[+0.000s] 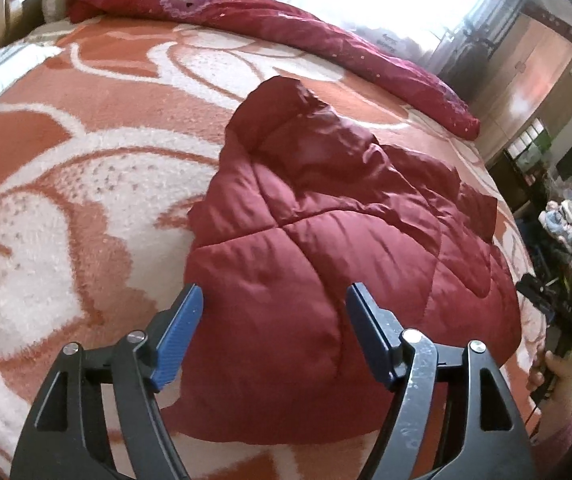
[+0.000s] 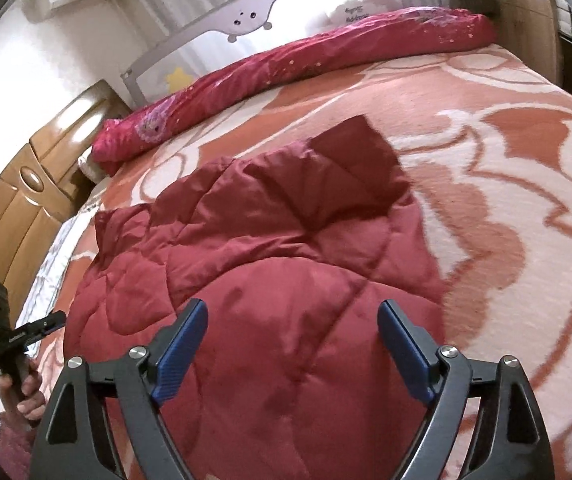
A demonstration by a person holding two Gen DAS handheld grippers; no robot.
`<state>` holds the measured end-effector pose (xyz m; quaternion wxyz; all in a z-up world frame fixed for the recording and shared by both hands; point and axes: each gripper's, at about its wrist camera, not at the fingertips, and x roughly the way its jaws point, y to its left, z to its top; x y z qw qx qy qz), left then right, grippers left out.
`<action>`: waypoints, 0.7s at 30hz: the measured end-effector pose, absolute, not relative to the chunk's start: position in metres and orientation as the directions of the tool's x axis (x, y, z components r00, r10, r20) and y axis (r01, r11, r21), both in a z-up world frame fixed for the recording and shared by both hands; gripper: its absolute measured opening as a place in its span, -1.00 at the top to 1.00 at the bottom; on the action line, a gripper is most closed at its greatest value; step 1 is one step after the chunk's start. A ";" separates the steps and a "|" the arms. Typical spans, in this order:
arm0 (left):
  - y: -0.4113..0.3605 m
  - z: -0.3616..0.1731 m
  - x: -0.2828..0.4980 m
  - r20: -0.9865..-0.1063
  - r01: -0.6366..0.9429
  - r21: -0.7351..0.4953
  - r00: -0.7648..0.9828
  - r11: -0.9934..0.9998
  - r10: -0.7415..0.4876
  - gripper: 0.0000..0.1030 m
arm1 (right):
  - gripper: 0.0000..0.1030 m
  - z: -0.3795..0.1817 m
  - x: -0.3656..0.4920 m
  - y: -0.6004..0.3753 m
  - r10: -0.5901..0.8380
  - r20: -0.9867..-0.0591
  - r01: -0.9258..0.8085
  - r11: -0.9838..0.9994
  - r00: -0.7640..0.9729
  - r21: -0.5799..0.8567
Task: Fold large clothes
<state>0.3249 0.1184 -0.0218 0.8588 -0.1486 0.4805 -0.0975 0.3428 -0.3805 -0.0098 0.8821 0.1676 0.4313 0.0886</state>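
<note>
A dark red quilted padded garment [image 1: 326, 232] lies bunched and partly folded on the bed's orange and white blanket [image 1: 65, 168]. It also shows in the right wrist view [image 2: 277, 248]. My left gripper [image 1: 273, 300] is open and empty, held just above the garment's near edge. My right gripper [image 2: 294, 316] is open and empty, held above the garment's near part. A sleeve or flap [image 2: 358, 148] sticks out at the far end.
A rolled magenta quilt [image 2: 286, 68] lies along the bed's far side, also in the left wrist view [image 1: 269, 20]. A wooden headboard [image 2: 25, 192] stands at the left. The other hand-held gripper shows at the edge of each view [image 1: 550, 312] [image 2: 9, 336].
</note>
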 end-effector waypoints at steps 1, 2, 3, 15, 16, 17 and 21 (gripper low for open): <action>0.122 -0.023 0.326 -0.796 0.018 -0.359 0.517 0.933 -0.316 -0.44 | -0.73 -0.010 0.341 -0.386 0.294 -0.735 -0.001 0.929 0.611 0.371; 0.126 -0.025 0.327 -0.795 0.012 -0.368 0.514 0.930 -0.321 -0.44 | -0.74 -0.012 0.340 -0.393 0.286 -0.739 0.012 0.929 0.610 0.370; 0.128 -0.026 0.328 -0.795 0.006 -0.373 0.512 0.928 -0.324 -0.44 | -0.75 -0.014 0.340 -0.399 0.279 -0.744 0.027 0.928 0.608 0.370; 0.139 -0.059 0.367 -0.784 0.019 -0.502 0.413 0.865 -0.464 -0.59 | -0.86 -0.060 0.375 -0.440 0.401 -0.777 0.079 0.865 0.485 0.495; 0.137 -0.062 0.371 -0.785 0.026 -0.503 0.406 0.864 -0.469 -0.62 | -0.86 -0.066 0.379 -0.440 0.425 -0.776 0.077 0.854 0.467 0.514; 0.136 -0.064 0.373 -0.782 0.032 -0.510 0.398 0.860 -0.479 -0.63 | -0.86 -0.074 0.384 -0.439 0.459 -0.771 0.077 0.837 0.441 0.542; 0.126 -0.076 0.381 -0.766 0.055 -0.561 0.343 0.826 -0.543 -0.72 | -0.93 -0.097 0.396 -0.438 0.551 -0.744 0.101 0.775 0.378 0.624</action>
